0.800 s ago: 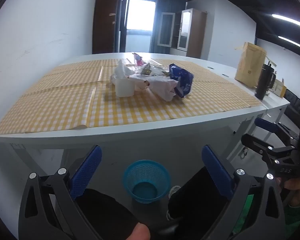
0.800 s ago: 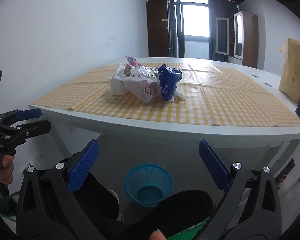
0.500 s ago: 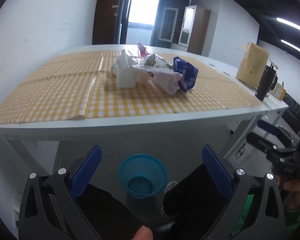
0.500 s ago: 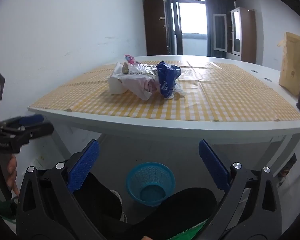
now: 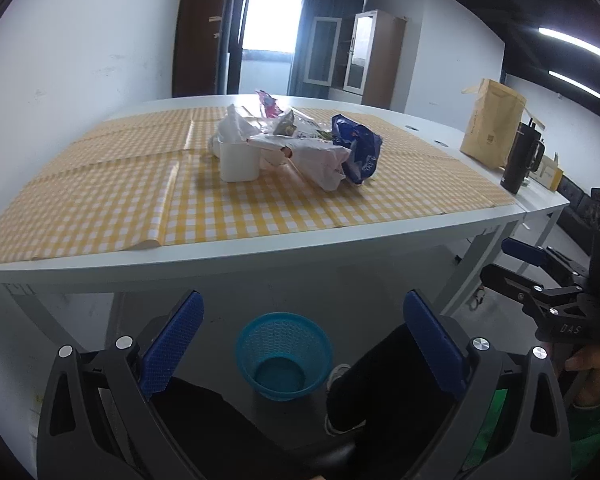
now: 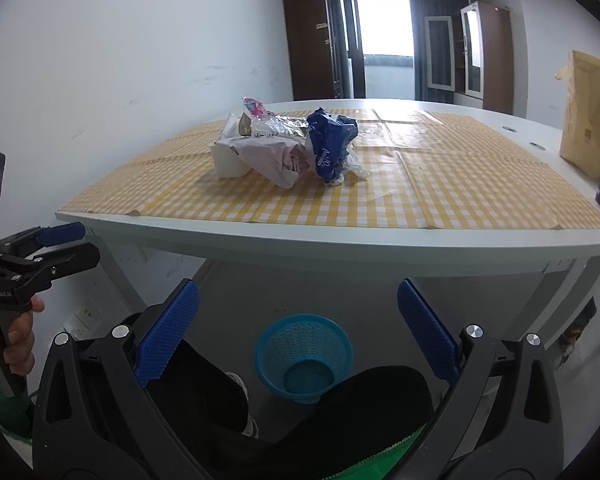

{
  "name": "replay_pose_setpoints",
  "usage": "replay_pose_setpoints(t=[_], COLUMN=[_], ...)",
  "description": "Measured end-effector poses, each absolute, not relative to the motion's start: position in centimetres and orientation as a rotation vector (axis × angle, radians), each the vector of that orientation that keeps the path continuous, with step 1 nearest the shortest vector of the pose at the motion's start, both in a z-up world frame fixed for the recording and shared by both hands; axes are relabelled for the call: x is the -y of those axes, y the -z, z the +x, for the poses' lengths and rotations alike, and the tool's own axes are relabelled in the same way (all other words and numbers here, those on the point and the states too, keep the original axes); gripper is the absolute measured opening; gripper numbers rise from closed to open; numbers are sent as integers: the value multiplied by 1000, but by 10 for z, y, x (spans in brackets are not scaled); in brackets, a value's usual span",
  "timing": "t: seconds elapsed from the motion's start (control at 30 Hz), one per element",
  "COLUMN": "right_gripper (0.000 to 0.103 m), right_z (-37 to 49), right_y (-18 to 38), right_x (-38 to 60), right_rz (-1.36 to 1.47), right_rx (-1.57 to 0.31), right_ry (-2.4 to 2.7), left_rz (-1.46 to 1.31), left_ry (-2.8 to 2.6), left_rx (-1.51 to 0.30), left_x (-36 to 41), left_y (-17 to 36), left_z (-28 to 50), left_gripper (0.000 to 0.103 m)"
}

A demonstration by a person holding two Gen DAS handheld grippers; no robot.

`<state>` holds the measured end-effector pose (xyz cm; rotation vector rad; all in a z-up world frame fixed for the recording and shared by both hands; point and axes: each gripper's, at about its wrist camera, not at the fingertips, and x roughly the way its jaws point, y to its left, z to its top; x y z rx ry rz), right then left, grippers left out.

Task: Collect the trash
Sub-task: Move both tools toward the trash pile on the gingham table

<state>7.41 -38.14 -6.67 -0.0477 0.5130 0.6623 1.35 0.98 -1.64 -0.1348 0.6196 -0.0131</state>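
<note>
Both views have dipped slightly; trash (image 5: pixel 300 148) sits at 12 o'clock, bin (image 5: pixel 284 356) at 6. Left gripper (image 5: pixel 300 336) and right gripper (image 6: pixel 296 328) gape wide, empty; collecting hasn't begun.

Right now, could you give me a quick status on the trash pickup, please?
Left gripper and right gripper open, empty. Trash pile untouched on table. Blue basket on floor below. Nothing in the way.

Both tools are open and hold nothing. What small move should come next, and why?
Probably lift the right tool forward over the table edge toward the blue wrapper, the nearest piece of the trash pile. Both tools sit below the tabletop, well short of the pile, and the blue basket on the floor looks empty.
</note>
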Motion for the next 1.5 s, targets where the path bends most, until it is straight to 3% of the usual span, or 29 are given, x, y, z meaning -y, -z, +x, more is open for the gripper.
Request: replay_pose_setpoints(t=[1.5], right_gripper=[94], right_z=[81], right_y=[58], right_x=[369], right_rz=[-71], right_rx=[-519], right_ry=[-670], left_rz=[-202], left_ry=[29], left_rx=[-533], left_x=[-30], left_y=[4], left_z=[10], left_gripper=[97])
